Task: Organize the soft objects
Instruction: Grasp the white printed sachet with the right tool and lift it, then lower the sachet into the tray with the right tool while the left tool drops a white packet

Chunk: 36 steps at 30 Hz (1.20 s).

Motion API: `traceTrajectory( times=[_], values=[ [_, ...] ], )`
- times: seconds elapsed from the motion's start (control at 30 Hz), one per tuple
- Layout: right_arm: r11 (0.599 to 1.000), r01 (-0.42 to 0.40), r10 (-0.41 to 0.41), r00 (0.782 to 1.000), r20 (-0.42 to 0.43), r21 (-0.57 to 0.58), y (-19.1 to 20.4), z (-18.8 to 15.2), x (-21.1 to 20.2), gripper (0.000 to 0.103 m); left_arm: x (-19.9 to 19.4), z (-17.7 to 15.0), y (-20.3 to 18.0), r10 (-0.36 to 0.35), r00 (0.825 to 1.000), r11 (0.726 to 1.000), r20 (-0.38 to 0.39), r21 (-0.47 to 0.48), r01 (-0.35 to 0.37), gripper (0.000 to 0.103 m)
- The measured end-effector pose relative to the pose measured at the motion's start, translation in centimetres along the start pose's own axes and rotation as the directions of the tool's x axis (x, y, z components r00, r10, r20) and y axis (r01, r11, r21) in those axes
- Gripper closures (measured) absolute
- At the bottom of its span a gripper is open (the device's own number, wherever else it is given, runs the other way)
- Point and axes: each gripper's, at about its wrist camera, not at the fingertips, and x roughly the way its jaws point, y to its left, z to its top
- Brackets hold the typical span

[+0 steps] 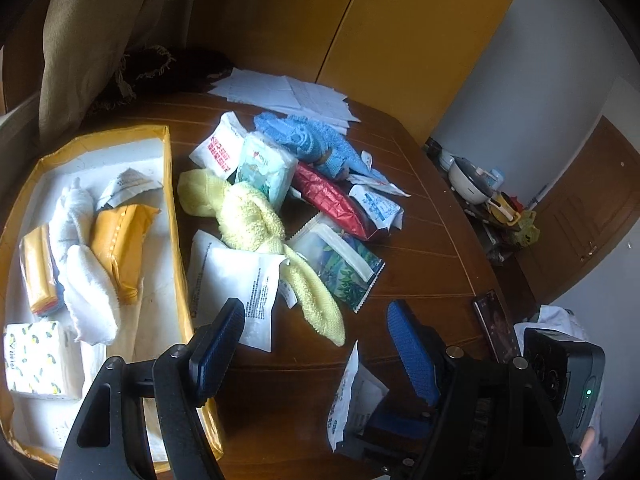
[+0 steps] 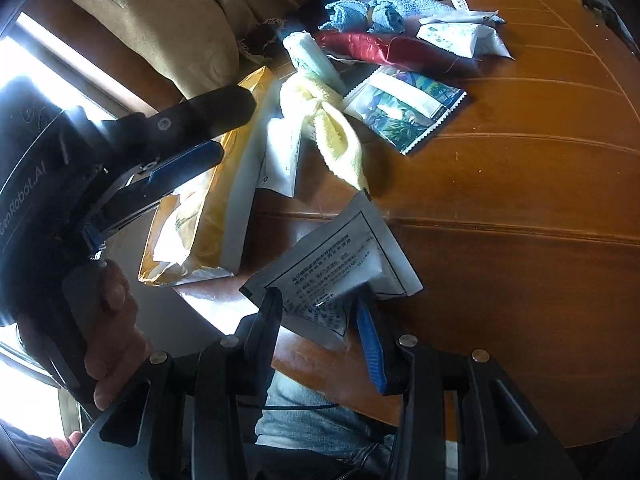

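A yellow-rimmed box (image 1: 170, 200) at the left holds a rolled white towel (image 1: 80, 248), orange tissue packs (image 1: 120, 240) and a lemon-print pack (image 1: 36, 360). Beside it lies a pile: a yellow towel (image 1: 248, 216), a blue towel (image 1: 304, 140), a red packet (image 1: 332, 200) and a large white packet (image 1: 232, 276). My left gripper (image 1: 316, 312) hovers open and empty over the wooden table (image 1: 420, 272), next to the box's right wall. My right gripper (image 2: 318, 304) is open near the table's front edge. A white printed packet (image 2: 340, 256) leans loosely between its jaws.
Loose papers (image 1: 280, 96) lie at the table's far side and a phone (image 1: 496, 328) near its right edge. A leaf-print packet (image 1: 340, 264) sits beside the pile. A curtain (image 1: 100, 40) hangs behind the box. A hand (image 2: 112, 312) grips the left gripper's handle.
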Motion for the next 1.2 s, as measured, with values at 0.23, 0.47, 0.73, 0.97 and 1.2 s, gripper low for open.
traceTrajectory(
  times=[0.23,0.47,0.73,0.97,1.2],
  values=[
    [0.997,0.073,-0.072,0.997,0.034,-0.028,0.3,1.2,0.5,0.079,0.7,-0.7,1.1,0.011,1.0,1.0,-0.024,-0.014,-0.011,0.026],
    [0.987,0.143,-0.138,0.988,0.072,-0.074,0.2,1.5,0.3,0.081,0.8,-0.6,1.5,0.081,0.996,0.996,-0.024,-0.04,-0.082,0.026],
    [0.985,0.161,-0.155,0.984,0.092,-0.06,-1.2,1.7,-0.7,0.081,4.4,0.9,-1.4,0.342,0.939,0.924,-0.029,0.189,-0.331,0.026],
    [0.986,0.153,-0.146,0.985,0.094,-0.065,-1.6,1.8,-0.9,0.081,6.3,0.9,-0.7,0.43,0.901,0.884,-0.054,0.228,-0.409,0.074],
    [0.985,0.156,-0.148,0.984,0.104,-0.078,-1.4,1.5,-1.0,0.081,1.8,1.0,0.3,0.277,0.961,0.954,0.004,0.122,-0.275,0.103]
  ],
)
